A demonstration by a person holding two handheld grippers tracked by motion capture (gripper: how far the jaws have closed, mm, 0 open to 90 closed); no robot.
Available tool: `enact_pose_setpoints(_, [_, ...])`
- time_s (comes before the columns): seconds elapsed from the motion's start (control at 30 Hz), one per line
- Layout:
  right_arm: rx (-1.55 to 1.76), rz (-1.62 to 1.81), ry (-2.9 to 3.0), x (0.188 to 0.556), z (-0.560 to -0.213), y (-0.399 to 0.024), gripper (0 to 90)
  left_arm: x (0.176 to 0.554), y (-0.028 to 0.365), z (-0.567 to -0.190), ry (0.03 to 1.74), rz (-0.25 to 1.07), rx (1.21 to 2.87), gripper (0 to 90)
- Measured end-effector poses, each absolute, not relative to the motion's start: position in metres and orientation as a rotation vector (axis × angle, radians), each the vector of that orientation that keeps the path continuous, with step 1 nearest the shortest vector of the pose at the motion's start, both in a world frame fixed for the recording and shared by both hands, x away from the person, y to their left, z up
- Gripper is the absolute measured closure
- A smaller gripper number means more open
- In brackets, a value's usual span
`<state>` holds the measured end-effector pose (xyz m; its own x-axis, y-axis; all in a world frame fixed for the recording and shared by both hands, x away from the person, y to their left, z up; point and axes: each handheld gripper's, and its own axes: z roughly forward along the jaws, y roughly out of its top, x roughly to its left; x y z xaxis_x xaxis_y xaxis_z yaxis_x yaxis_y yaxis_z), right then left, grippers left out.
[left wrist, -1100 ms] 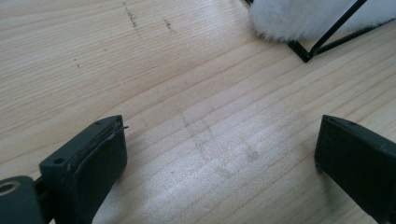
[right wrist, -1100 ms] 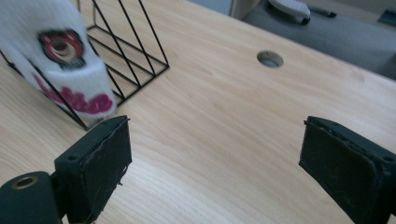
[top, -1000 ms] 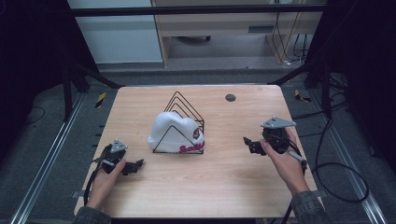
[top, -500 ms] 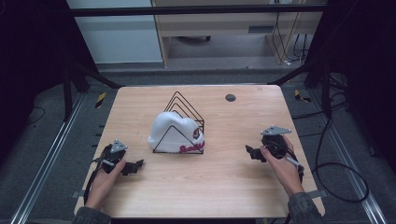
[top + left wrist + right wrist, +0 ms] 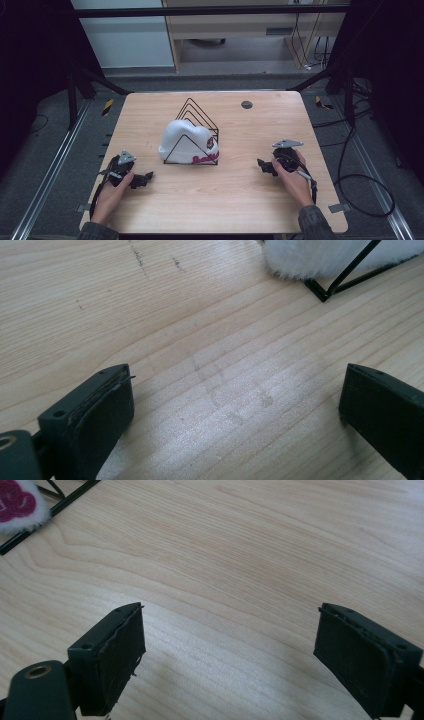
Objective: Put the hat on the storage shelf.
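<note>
both sets of jaws stand wide apart with nothing between them, the left gripper [image 5: 134,176] and right gripper [image 5: 274,165] resting low on the table [image 5: 230,200]. mid-table, a white fleecy hat [image 5: 187,142] sits in a wire rack [image 5: 195,117]. it looks light and soft; pinching its thick brim seems safest.

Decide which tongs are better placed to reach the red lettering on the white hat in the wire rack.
Right, probably. The lettering sits at the hat's right front, facing the right tongs; the left tongs face its plain white side. Both are open.
</note>
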<state>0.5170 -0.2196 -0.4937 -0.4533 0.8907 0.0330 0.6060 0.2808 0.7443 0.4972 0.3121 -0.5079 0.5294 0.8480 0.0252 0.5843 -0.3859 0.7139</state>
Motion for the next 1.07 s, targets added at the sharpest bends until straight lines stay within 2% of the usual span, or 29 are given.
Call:
enact_pose_setpoints(0.77, [1.381, 0.932, 2.118, 0.522, -0.511, -0.196, 9.5, 0.497, 0.312, -0.508, 1.154, 0.517, 2.115, 0.4])
enact_pose_setpoints(1.07, [1.448, 0.907, 2.052, 0.503, -0.512, -0.188, 9.5, 0.496, 0.313, -0.508, 1.153, 0.519, 2.113, 0.4])
